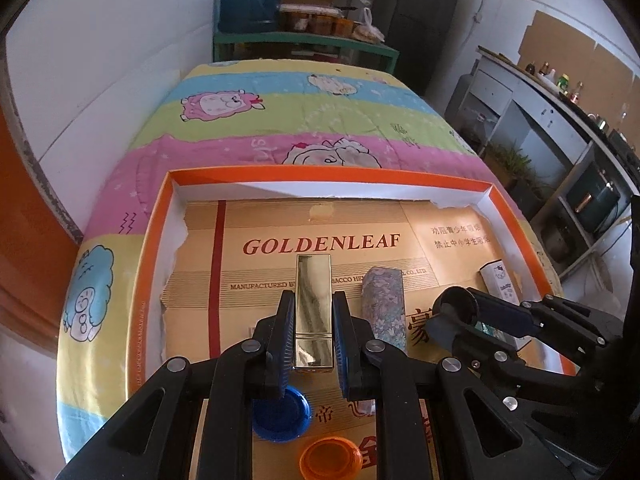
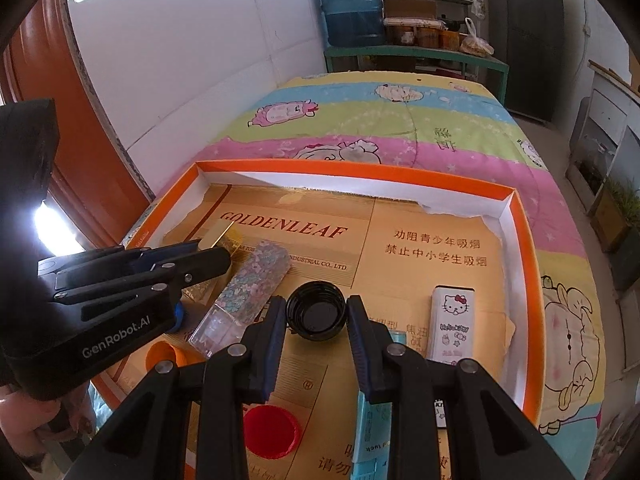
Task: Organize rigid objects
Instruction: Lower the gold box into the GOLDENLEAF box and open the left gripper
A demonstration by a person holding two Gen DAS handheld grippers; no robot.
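A: What is being held just now?

B: The gold case (image 1: 313,312) is being clamped lengthwise between the narrow jaws of the left gripper (image 1: 313,300), above the cardboard-lined orange tray (image 1: 328,174). The black cap (image 2: 316,316) is being gripped across its rim by the right gripper (image 2: 316,308), jaws part-way in, open side facing the camera.

A: How is a tidy placement being ensured?

B: Each piece is probably being carried to a spot of its own, so both should be lowered until the liner is met before any release. The gold case is best being kept parallel to the floral case (image 1: 384,308) lying just beside it, without being nudged against it.

A: And the cap?

B: It is best being set on bare cardboard between the floral case and the Hello Kitty tin (image 2: 452,320), clear of the red lid (image 2: 272,432). The two grippers are being worked close together, so a collision is being risked.
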